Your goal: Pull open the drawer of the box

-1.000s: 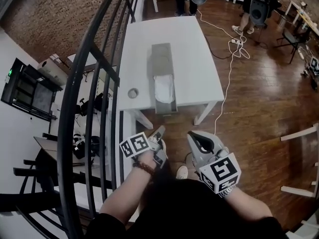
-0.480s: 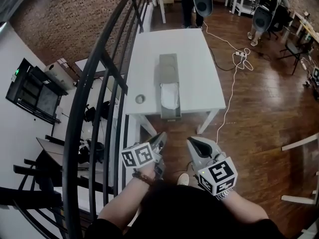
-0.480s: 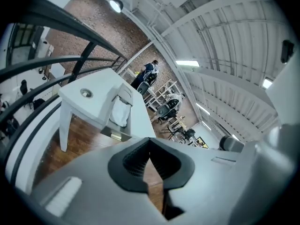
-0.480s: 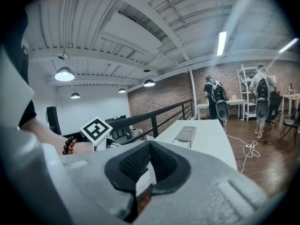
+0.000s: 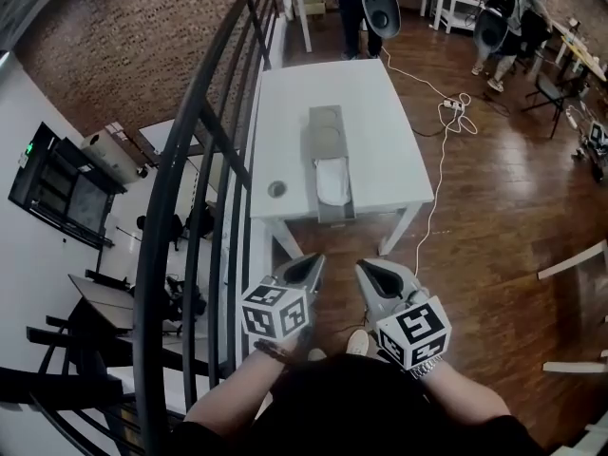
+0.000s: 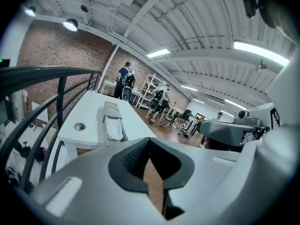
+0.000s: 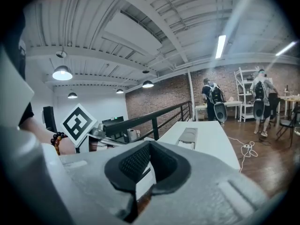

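A long grey box (image 5: 327,133) lies on the white table (image 5: 380,112). Its drawer (image 5: 334,200) stands pulled out toward the table's near edge, with a white cloth (image 5: 332,180) inside. Both grippers hang close to my body, well short of the table and touching nothing. The left gripper (image 5: 310,265) is shut and empty; its own view (image 6: 149,143) shows the box (image 6: 111,112) far ahead on the left. The right gripper (image 5: 366,271) is shut too, with nothing between its jaws (image 7: 149,149), and the box (image 7: 189,135) shows beyond them.
A black metal railing (image 5: 204,160) curves along the table's left side. A small round thing (image 5: 276,189) sits on the table's left part. A white cable (image 5: 439,150) trails over the wooden floor to the right. People and chairs (image 5: 380,3) stand at the far end.
The left gripper has turned, so its marker cube now faces up toward me. Both grippers stay near my body. The table with the open drawer has slid slightly right in the view.
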A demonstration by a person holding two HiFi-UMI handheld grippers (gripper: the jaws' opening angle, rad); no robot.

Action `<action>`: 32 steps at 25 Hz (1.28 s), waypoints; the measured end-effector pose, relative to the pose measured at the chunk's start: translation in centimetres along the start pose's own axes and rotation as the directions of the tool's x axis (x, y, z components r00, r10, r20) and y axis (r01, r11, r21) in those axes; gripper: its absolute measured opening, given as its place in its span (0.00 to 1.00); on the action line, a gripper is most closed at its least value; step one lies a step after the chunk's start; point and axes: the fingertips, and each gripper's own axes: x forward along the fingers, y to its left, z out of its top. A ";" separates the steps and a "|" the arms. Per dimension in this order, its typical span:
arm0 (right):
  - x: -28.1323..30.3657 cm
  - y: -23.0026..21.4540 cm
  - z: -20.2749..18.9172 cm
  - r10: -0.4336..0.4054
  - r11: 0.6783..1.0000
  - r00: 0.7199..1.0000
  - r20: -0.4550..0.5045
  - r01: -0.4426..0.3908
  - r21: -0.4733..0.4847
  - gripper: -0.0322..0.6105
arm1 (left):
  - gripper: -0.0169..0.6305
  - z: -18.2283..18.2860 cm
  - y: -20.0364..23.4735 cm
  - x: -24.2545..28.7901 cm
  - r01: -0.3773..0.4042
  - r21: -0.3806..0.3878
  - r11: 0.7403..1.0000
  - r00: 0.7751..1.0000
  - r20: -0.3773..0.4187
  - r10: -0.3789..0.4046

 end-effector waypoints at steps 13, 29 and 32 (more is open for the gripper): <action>-1.8 5.1 0.3 -0.091 0.996 0.995 0.031 0.092 -0.011 0.04 | 0.04 -0.3 -2.9 -6.0 0.070 0.237 0.969 0.997 -0.001 -0.072; -3.6 7.6 0.5 -0.085 0.995 0.995 0.050 0.087 -0.047 0.04 | 0.04 -0.9 -5.0 -8.8 0.077 0.277 0.958 0.996 0.027 -0.088; -3.8 7.3 1.1 -0.070 0.996 0.996 0.059 0.074 -0.057 0.04 | 0.04 -0.4 -5.3 -8.7 0.062 0.278 0.959 0.996 0.038 -0.075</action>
